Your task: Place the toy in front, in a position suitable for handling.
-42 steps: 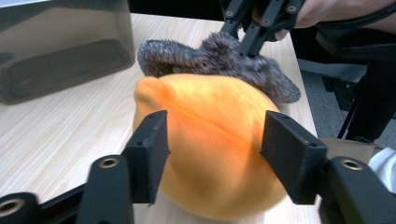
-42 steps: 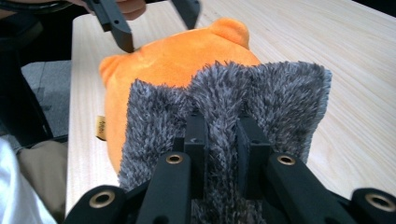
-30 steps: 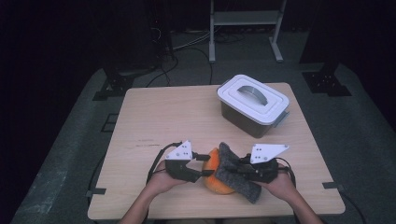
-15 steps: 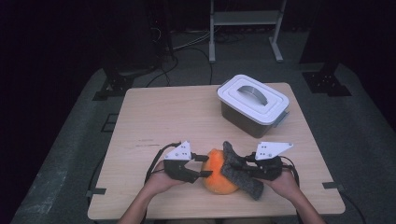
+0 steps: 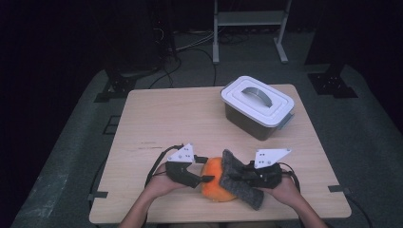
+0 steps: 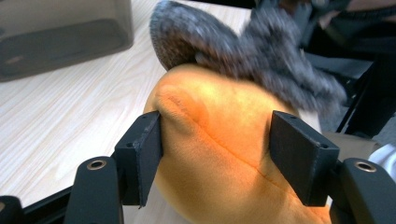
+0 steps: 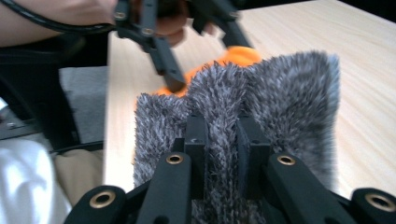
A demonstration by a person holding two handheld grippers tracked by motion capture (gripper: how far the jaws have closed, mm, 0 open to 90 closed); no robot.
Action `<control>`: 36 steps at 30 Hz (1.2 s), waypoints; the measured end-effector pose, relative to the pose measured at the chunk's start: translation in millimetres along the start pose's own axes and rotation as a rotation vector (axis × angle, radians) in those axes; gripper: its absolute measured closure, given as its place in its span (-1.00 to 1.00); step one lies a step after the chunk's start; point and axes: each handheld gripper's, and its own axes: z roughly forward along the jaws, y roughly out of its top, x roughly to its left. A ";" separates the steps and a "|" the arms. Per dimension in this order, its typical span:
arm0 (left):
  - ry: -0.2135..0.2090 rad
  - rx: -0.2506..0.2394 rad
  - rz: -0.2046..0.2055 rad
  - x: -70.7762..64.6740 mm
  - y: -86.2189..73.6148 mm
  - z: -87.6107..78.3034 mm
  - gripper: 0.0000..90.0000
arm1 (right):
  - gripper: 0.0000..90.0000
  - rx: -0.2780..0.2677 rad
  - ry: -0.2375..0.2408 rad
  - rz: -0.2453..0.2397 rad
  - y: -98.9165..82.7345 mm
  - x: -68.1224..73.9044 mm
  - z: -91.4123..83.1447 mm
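Little has shifted on the table over the past second: both hands sit where they were at its near edge, while the jaws of the left gripper have just been opening around the orange plush, which lies between them. In the left gripper view the two black pads flank the orange plush; the left pad touches its bulging side, and the right pad stands just beside it, contact there too close to call.

At right, the right gripper pinches a fold of grey furry cloth, its jaws pressed close with the pile squeezed between them, as the right gripper view makes plain: the fingers clamp a ridge of the grey furry cloth, which spreads to either side of them. That cloth lies draped against the right flank of the orange plush, touching it, and reaches down toward the table's front edge.

Both soft things rest on the wooden table, near its front edge and about midway along it, between the two hands. Well apart, toward the far right corner, stands a dark storage box with a white lid, its handle folded flat on top. With the lid on, its contents cannot be seen. The left hand and the right hand grasp their grippers from below.
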 end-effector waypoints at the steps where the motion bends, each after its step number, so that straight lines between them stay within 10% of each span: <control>1: 0.001 -0.001 -0.002 0.8 -1.0 -0.6 -0.22 | 0.69 -0.001 -0.014 0.008 -2.2 -3.6 -2.5; 16: -0.056 -0.004 -0.037 -0.9 3.6 2.9 -0.44 | 0.69 0.031 0.002 0.057 -21.7 -1.9 -6.9; 26: -0.047 0.043 0.014 -4.0 0.0 4.4 -0.34 | 0.69 -0.003 0.031 0.001 9.3 1.0 4.6; 36: -0.064 0.041 -0.008 0.4 -1.9 2.9 -0.39 | 0.68 0.003 -0.006 0.085 -18.1 -13.4 -5.1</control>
